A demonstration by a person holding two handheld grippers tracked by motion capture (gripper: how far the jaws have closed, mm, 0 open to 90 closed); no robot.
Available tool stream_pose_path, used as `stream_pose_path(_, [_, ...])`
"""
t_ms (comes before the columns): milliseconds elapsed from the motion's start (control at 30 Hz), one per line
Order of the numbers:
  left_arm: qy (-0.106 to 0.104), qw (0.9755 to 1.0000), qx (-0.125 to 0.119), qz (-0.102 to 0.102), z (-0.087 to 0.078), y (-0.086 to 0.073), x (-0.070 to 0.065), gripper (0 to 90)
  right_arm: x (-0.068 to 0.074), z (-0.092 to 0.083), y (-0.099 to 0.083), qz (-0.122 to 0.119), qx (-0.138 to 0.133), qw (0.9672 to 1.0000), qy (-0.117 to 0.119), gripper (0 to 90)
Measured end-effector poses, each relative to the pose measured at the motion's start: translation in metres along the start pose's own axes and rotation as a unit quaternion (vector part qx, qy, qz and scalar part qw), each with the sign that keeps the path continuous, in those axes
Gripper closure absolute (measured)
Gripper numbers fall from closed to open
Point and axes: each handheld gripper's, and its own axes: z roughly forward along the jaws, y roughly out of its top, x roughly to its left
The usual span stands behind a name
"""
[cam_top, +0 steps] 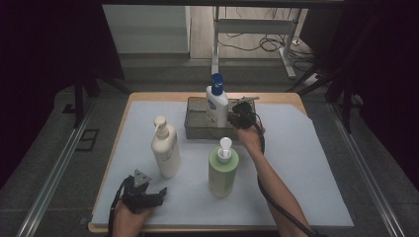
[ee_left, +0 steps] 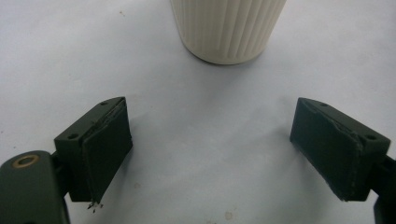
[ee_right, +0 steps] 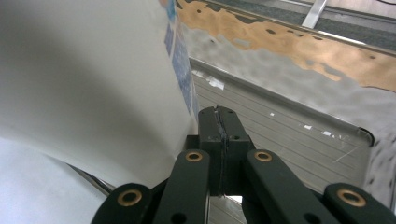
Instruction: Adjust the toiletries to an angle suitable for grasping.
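Note:
A white bottle with a blue pump [cam_top: 216,106] stands in a metal tray [cam_top: 196,132] at the back of the table. My right gripper [cam_top: 238,116] is at the bottle's right side, over the tray. In the right gripper view its jaws are pressed together with nothing between them [ee_right: 219,126], the white bottle [ee_right: 93,84] close on their left and the tray floor [ee_right: 289,135] beyond. My left gripper [cam_top: 148,195] rests near the front left edge. Its jaws stand wide open [ee_left: 210,140] over bare white cloth. The ribbed base of a cream pump bottle [ee_left: 229,28] is just ahead.
The cream pump bottle [cam_top: 165,148] stands left of centre and a green bottle with a white cap [cam_top: 223,170] at centre front. A white cloth [cam_top: 306,168] covers the wooden table. The right forearm reaches across past the green bottle.

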Motion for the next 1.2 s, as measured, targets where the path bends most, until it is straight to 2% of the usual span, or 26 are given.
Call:
stream_pose_path(267, [0.0,1.0,0.0,0.0,0.0,0.0,0.0,12.3,0.004,0.002,0.001,-0.004,0.002,1.0,0.0,89.3])
stream_pose_path(433, [0.0,1.0,0.0,0.0,0.0,0.0,0.0,12.3,0.005,0.005,0.001,-0.019,0.012,0.9997,-0.004,89.2])
stream_pose_path(900, [0.0,1.0,0.0,0.0,0.0,0.0,0.0,12.3,0.011,0.01,0.003,-0.013,0.017,0.9998,-0.005,89.3])
stream_pose_path(1200, [0.0,1.0,0.0,0.0,0.0,0.0,0.0,12.3,0.017,0.014,0.003,-0.021,0.02,0.9996,-0.001,89.3])
